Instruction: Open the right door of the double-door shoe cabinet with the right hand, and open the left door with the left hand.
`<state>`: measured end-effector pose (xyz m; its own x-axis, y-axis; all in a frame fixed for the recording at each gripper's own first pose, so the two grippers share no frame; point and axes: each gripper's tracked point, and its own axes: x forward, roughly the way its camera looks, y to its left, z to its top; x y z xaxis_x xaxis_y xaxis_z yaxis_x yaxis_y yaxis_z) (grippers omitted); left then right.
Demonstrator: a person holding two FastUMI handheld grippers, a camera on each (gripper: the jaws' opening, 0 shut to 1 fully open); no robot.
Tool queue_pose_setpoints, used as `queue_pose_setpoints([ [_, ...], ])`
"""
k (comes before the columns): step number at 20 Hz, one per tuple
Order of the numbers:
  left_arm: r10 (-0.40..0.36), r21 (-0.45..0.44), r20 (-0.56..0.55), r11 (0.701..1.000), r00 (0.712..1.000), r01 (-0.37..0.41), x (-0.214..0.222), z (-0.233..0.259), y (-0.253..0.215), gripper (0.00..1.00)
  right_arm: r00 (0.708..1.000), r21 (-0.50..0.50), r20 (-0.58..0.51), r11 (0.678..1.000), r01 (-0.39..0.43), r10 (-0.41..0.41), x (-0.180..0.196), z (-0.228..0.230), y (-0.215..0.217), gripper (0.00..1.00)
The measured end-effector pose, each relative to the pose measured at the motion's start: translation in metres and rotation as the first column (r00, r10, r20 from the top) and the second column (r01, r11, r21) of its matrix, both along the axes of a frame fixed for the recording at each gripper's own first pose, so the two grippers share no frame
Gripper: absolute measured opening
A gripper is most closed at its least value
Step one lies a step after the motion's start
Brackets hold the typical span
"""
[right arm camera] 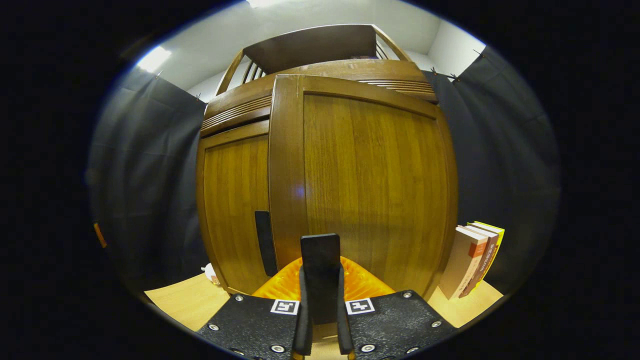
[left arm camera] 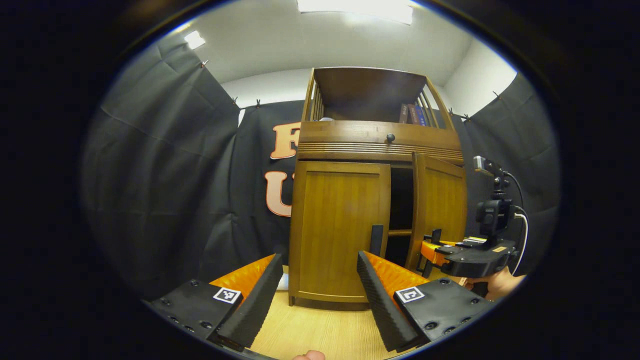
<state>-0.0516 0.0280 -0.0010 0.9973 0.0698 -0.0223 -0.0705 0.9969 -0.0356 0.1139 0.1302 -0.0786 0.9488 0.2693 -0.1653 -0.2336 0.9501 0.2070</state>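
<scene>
Right gripper fingers clamped on right door handle, door ajar; left gripper fingers spread wide, empty, left door shut ahead; cabinet interior dark, unreadable

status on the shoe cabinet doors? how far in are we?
Partly done: the right door is ajar, with dark interior showing beside it. In hand: the right hand-held gripper is shut on that door's handle, mid-pull. Left: the left door looks closed, its handle untouched; the left hand-held gripper is open, short of it. Right door needs swinging wider, then the left one opened.
</scene>
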Motion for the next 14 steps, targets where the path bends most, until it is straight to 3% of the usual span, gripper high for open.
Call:
queue_pose_setpoints([
  [9,-0.067,-0.006,-0.007,0.998,0.998,0.067,-0.003,-0.002,-0.032,0.94,0.999,-0.030,-0.007,0.999,0.039,-0.040,-0.047,0.009,-0.057,0.23],
  [11,-0.082,-0.010,-0.018,0.997,0.997,0.081,-0.001,-0.005,-0.041,0.99,0.997,-0.041,-0.023,0.997,0.067,-0.068,-0.060,0.007,-0.074,0.19],
  [12,-0.089,-0.012,-0.017,0.996,0.996,0.088,0.000,-0.005,-0.047,0.94,0.997,-0.049,-0.024,0.996,0.077,-0.078,-0.065,0.007,-0.081,0.19],
  [14,-0.110,-0.017,-0.012,0.994,0.994,0.109,0.000,-0.004,-0.060,0.94,0.996,-0.057,-0.022,0.994,0.090,-0.091,-0.071,0.007,-0.094,0.19],
])
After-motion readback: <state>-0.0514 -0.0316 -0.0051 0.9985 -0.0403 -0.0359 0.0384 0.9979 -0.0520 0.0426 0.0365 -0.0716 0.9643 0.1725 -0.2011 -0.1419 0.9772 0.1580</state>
